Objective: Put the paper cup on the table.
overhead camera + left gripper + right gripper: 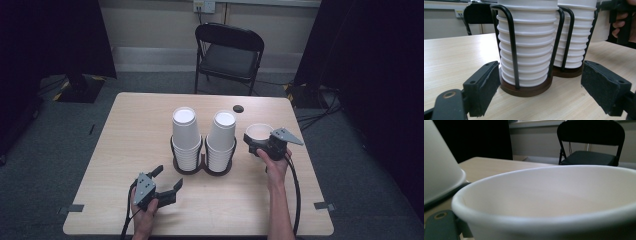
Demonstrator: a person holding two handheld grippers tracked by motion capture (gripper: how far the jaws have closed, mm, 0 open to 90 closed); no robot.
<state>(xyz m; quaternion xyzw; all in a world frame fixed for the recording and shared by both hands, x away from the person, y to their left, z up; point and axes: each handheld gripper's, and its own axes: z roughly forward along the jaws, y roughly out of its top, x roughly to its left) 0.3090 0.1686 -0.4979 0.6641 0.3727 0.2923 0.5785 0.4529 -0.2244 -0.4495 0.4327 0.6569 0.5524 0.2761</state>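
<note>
While both hands rest over the pale wooden bench [130,130], the left claw [168,179] hovers low with its jaws wide apart and nothing between them. Just ahead of it, slightly to its right, stands the black wire double rack on round brown bases [524,88]. This rack holds two upright stacks of ribbed white paper cups [186,135], left stack [529,42] and right stack [574,37] side by side and touching, their long axes vertical. Beyond the right stack, the right claw [255,138] is clamped on a single white paper cup [259,131], upright, mouth up, held just beside that stack. The cup's rim [544,195] lies close before the right claw's camera. Judging by this, the right claw is nearer the right stack. Count: two claws, two stacks, one loose cup, one rack.
</note>
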